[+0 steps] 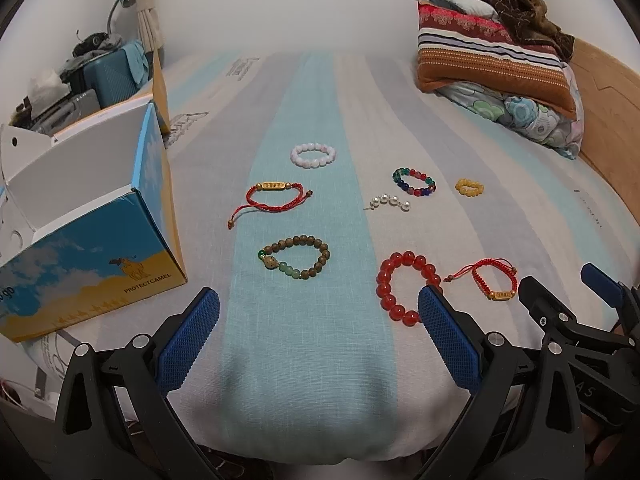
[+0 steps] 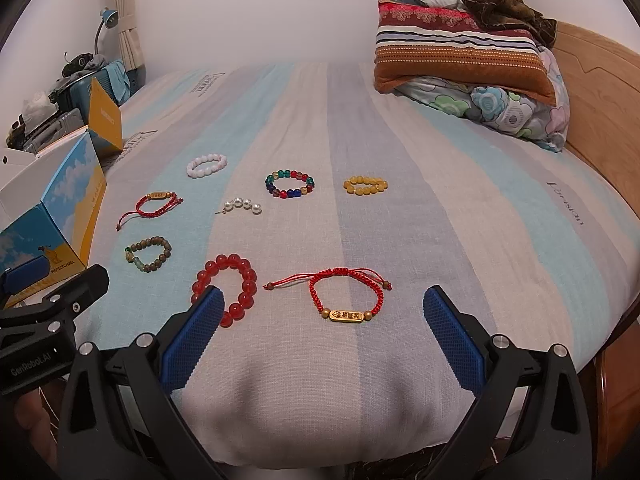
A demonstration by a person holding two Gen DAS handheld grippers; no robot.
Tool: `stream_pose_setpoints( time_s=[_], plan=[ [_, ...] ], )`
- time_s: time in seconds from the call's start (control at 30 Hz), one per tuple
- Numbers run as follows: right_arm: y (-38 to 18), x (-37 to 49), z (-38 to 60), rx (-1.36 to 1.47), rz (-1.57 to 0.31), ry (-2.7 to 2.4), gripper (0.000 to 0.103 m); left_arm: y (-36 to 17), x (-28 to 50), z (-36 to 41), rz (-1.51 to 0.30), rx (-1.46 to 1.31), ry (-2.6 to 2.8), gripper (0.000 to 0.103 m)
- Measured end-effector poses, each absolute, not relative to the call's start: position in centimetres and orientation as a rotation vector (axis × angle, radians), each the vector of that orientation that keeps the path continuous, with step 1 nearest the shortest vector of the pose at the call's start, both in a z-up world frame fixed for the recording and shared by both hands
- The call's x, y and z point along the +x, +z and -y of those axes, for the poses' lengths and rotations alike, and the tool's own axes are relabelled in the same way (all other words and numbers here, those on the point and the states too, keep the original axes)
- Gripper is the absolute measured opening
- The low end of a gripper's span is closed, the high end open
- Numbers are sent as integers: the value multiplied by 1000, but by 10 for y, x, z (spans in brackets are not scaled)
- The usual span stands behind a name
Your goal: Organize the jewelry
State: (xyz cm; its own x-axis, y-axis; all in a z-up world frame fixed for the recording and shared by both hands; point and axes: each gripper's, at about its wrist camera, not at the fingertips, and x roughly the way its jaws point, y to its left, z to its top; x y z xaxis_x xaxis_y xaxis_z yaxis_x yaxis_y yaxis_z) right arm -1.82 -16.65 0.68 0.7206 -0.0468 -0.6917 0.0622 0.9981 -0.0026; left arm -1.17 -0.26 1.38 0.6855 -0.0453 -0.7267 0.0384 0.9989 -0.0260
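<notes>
Left gripper [image 1: 318, 312] is hovering over the near edge of the bed [image 1: 304, 380] with its blue pads spread wide and gripping nothing; right gripper [image 2: 322, 312] is hovering beside it over the same edge, likewise spread wide and empty.

Jewelry is lying loose on the striped sheet — nearest the grippers, the red bead bracelet [image 2: 226, 288] is sitting just beyond the right gripper's left pad, and the red cord bracelet with gold plate [image 2: 346, 294] is lying between that gripper's two pads, farther out. The brown bead bracelet [image 1: 294, 256] is resting ahead of the left gripper, toward the bed's left edge. Beyond it, a second red cord bracelet [image 1: 270, 198] and the white bead bracelet [image 1: 313, 155] are lying in line along the pale blue stripe. Toward the middle of the bed, the short pearl strand [image 2: 241, 205], the multicolored bead bracelet [image 2: 290, 185] and the yellow bead bracelet [image 2: 366, 185] are sitting well apart from one another.

An open cardboard box [image 1: 86, 216] is standing at the bed's left edge — its flaps are raised. Pillows [image 2: 472, 60] are piled at the far right corner.
</notes>
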Motion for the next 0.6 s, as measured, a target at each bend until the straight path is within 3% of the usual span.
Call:
stream_pose_setpoints(
  time_s=[0.6],
  plan=[
    [17,-20,172,14,-732,-83,96,20,-7,5,-801,9,-19,97]
  ],
)
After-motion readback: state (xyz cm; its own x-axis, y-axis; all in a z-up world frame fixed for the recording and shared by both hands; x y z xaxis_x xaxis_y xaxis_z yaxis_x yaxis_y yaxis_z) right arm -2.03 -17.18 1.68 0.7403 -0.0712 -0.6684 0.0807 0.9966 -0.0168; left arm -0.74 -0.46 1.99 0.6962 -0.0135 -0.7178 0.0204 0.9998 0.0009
